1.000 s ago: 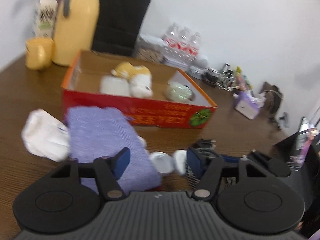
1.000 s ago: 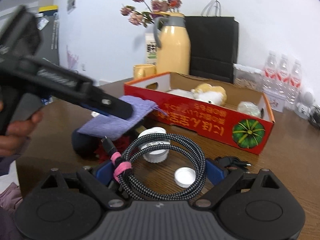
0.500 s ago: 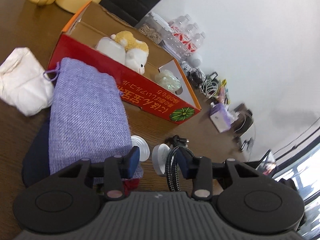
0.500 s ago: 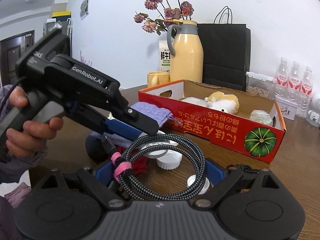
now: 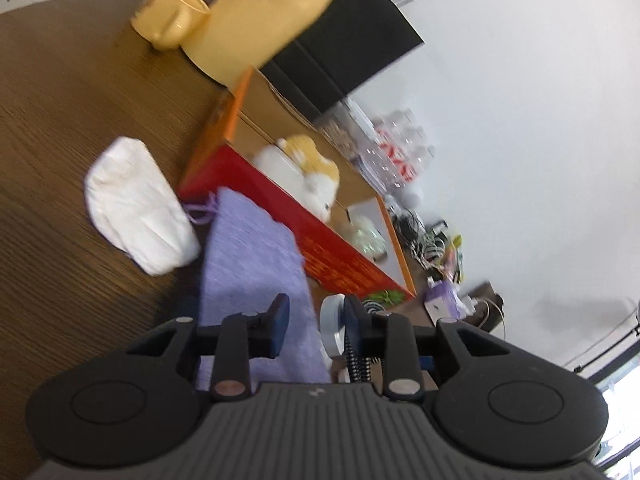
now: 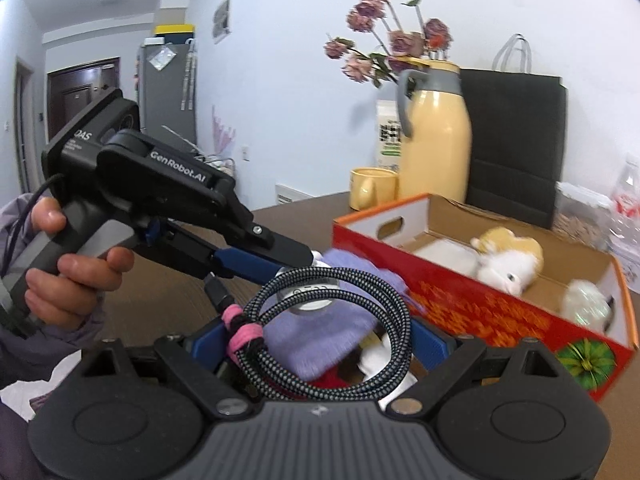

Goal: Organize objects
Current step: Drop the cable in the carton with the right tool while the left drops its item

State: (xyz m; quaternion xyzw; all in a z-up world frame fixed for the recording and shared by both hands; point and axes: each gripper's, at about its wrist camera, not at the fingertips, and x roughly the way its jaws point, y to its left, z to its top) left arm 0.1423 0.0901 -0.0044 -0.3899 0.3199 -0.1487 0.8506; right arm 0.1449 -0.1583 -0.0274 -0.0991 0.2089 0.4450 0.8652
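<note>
- My right tongs (image 6: 320, 340) pinch the coiled braided cable (image 6: 332, 320) across its loop, so it hangs just this side of the red box (image 6: 480, 316), ready to go in.
- My left tongs (image 5: 316, 320) stand partly open over the purple pouch (image 5: 248, 264); a white lid (image 5: 332, 330) sits beside one finger, and I cannot tell if anything is gripped.
- The white pack (image 5: 136, 208) lies on the desk (image 5: 60, 140) left of the box.
- The plush toy (image 6: 508, 260) already rests inside the box.
- The yellow jug (image 6: 436, 136) stands behind the box.
</note>
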